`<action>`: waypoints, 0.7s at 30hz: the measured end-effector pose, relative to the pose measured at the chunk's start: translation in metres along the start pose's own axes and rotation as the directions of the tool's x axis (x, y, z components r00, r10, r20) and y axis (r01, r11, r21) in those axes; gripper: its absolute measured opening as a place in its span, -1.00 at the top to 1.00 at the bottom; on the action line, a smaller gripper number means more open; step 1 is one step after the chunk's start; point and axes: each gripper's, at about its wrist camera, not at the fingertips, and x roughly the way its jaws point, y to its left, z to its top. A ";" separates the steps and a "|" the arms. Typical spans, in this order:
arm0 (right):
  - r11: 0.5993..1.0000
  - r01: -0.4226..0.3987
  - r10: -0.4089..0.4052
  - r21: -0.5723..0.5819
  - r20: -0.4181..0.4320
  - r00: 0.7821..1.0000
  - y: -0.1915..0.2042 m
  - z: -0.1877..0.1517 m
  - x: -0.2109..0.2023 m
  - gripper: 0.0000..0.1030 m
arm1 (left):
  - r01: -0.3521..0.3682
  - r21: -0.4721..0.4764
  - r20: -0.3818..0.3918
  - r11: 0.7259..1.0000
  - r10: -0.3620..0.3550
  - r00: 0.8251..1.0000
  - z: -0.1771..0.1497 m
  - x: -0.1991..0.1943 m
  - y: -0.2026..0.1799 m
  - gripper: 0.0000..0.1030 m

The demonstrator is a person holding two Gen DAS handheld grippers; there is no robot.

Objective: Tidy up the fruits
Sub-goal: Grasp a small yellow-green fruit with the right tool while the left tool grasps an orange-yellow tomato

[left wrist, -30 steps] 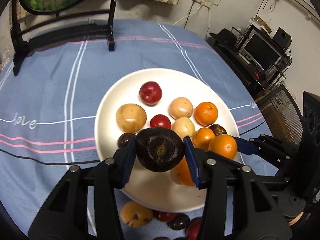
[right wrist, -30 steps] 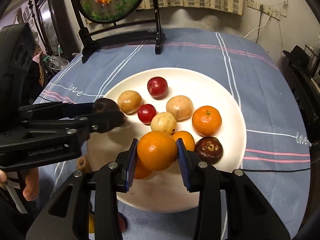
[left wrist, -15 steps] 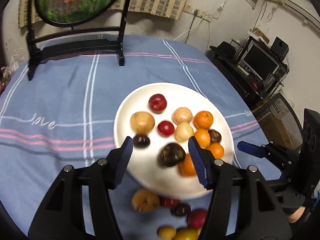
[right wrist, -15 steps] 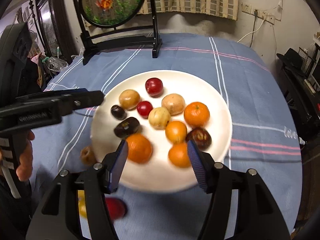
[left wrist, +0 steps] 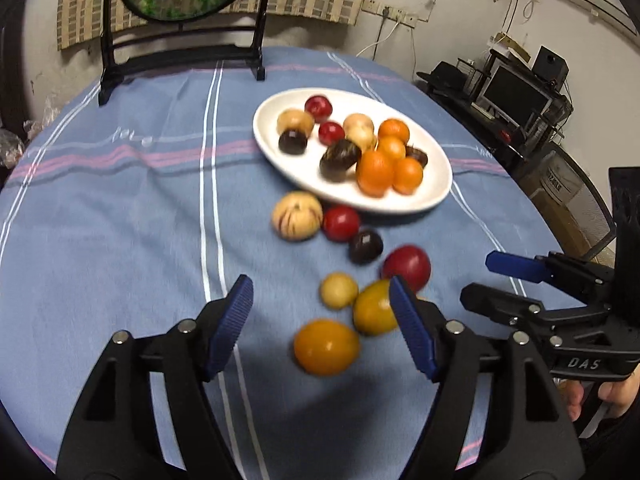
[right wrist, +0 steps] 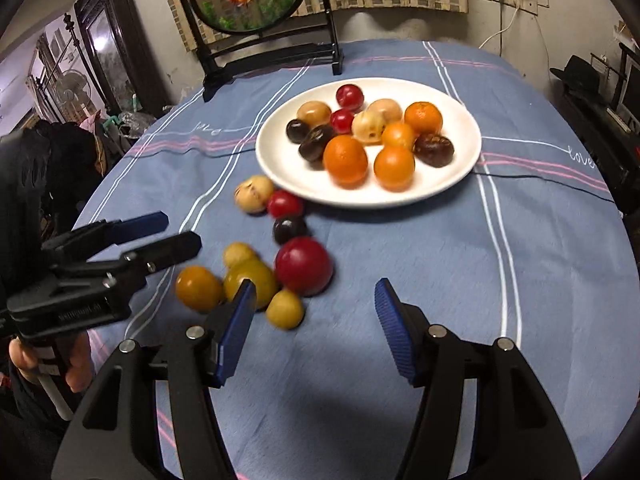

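A white plate holds several fruits: oranges, red plums, dark passion fruits and tan ones. The dark fruit I let go lies on the plate, as does the orange. Several loose fruits lie on the blue cloth in front of the plate: a big red one, an orange-yellow one, yellow ones, a striped tan one. My left gripper is open and empty above the loose fruits. My right gripper is open and empty, just right of them.
A round fish screen on a black stand stands at the table's far side. The blue tablecloth covers a round table. Shelves with electronics stand off to the right.
Both grippers opened, released the dark fruit and the orange onto the plate, then pulled back toward the near side over the loose fruits.
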 end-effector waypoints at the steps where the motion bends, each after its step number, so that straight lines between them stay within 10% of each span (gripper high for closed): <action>1: 1.000 -0.002 0.002 -0.006 -0.003 1.000 0.002 -0.001 0.000 -0.21 | -0.001 -0.010 -0.002 1.000 0.001 1.000 -0.003 -0.001 0.002 -0.61; 14: 0.999 -0.013 0.011 -0.038 -0.050 0.999 0.019 -0.018 0.028 -0.21 | -0.010 -0.066 -0.004 0.998 0.010 1.000 -0.028 -0.021 0.027 -0.68; 21: 0.994 0.028 -0.033 -0.106 -0.050 0.998 0.025 -0.017 0.052 0.50 | 0.026 -0.052 -0.020 0.998 -0.027 0.999 -0.039 -0.024 0.022 -0.68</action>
